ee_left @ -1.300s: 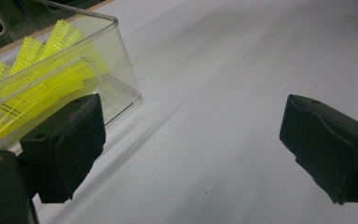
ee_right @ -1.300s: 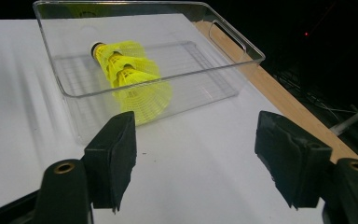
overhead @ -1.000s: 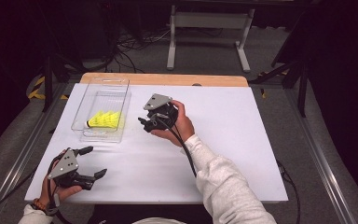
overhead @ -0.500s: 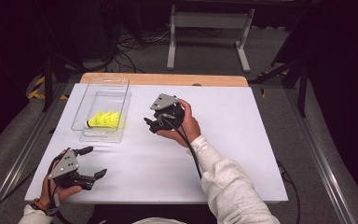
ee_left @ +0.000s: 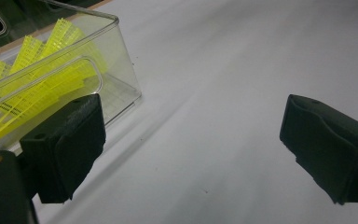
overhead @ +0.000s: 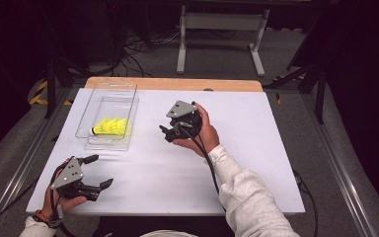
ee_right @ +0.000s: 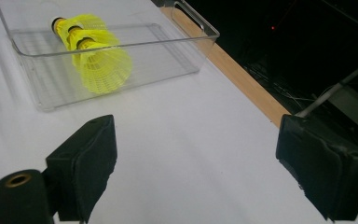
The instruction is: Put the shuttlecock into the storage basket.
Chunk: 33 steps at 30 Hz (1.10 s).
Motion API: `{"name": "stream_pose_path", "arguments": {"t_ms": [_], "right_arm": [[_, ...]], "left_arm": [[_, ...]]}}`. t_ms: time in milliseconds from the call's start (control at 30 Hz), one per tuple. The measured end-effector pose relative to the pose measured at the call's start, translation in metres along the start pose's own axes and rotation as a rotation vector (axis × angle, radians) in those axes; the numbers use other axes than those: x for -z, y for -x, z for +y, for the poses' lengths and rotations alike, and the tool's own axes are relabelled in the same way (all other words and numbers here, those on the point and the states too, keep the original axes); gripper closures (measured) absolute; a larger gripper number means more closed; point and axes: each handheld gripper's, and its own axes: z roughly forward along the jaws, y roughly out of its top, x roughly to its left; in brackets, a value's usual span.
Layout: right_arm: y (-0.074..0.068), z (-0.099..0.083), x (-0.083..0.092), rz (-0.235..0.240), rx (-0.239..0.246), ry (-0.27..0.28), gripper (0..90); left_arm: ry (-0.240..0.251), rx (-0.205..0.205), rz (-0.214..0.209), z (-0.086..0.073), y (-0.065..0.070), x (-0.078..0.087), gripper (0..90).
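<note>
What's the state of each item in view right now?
clear bin: upright on table, open top, shuttlecocks inside.
yellow shuttlecocks: lying on their sides in the bin.
right gripper: jaws just been opening, nothing between them.
left gripper: open, empty, low at the table's near edge.

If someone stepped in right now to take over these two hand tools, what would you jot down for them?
Left gripper: open, empty, near the table's front left corner, beside the clear bin.
Right gripper: jaws have just been opening, nothing between them; held above mid-table, right of the bin.
Yellow shuttlecocks: lying together inside the bin, at its near end.
Done: shuttlecocks are in the bin.
Left: no other shuttlecock lies on the white table, so probably just bring the right gripper back to rest.
</note>
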Motion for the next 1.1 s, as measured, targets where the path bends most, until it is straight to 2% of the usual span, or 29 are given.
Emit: {"name": "stream_pose_path", "arguments": {"t_ms": [300,600,1100], "right_arm": [[0.007,-0.003,0.012,-0.019,-0.016,0.015,8.9],[0.005,-0.005,0.021,-0.057,0.022,0.008,8.8],[0.006,-0.014,0.032,-0.074,0.033,-0.004,8.8]], "left_arm": [[0.002,-0.001,0.002,0.000,0.000,0.001,7.7],[0.000,-0.002,0.004,0.000,0.000,0.001,7.7],[0.000,-0.003,0.005,0.000,0.000,0.001,7.6]]}}
